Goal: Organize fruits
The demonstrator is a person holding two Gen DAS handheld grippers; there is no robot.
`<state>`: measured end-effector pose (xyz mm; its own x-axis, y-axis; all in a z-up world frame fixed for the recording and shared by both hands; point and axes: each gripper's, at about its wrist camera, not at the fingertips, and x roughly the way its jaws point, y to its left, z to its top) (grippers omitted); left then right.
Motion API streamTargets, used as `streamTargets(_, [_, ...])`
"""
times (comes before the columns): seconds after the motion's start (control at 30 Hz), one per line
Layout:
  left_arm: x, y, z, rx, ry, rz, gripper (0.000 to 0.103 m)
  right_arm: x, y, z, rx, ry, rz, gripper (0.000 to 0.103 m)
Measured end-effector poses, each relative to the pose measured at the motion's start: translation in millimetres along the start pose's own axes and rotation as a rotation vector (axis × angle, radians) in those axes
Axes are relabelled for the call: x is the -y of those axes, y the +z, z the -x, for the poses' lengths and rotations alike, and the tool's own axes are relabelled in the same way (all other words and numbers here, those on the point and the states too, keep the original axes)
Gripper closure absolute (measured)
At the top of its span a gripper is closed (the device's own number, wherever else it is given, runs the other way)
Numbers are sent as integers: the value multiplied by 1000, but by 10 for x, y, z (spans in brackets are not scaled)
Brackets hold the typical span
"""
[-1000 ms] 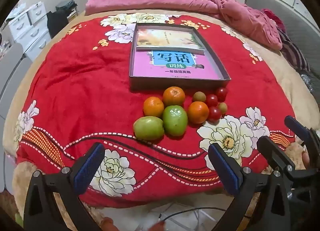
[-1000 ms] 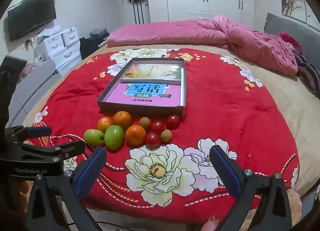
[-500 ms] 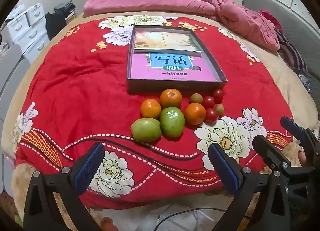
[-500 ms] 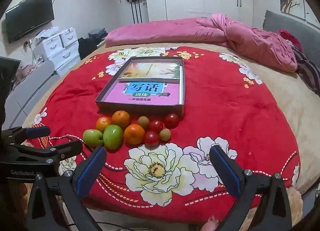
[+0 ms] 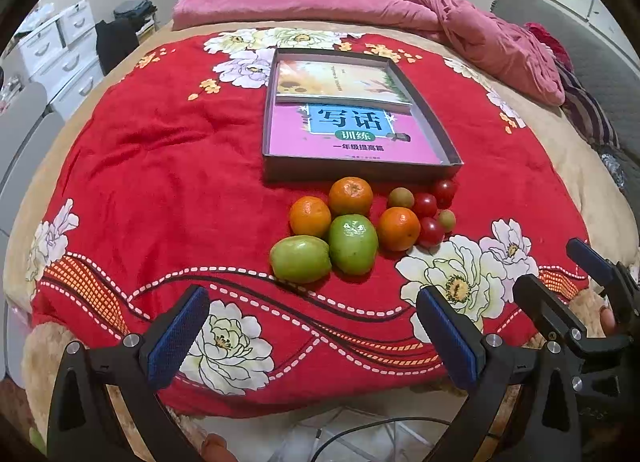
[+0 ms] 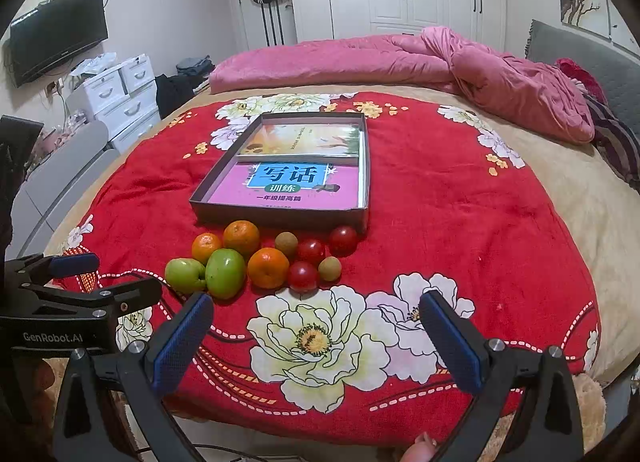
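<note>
fruits (image 5: 356,224) sit in a tight cluster on the red floral blanket (image 5: 160,182), just in front of the shallow box (image 5: 360,173) that holds two books (image 5: 348,130). your left gripper (image 5: 312,338) and right gripper (image 6: 316,342) both hover short of the pile, jaws spread wide, holding nothing. the pieces touch one another on soft bedding, so i judge that closing on one could nudge its neighbours and send them rolling toward the bed edge; the small red ones look easy to squash or miss. counted: three oranges (image 5: 350,196), two green fruits (image 5: 300,259), three red cherry tomatoes (image 5: 425,204) and two small brownish-green fruits (image 5: 400,198), ten in all
</note>
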<state>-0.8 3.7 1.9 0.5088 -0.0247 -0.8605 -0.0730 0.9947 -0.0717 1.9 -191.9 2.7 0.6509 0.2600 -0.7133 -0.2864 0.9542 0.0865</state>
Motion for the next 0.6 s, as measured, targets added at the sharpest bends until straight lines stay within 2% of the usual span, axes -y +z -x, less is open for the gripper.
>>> streamTargets(0.6, [5,0,1,2,-3,-2,0,17,11,1,-1,-7,-5,0])
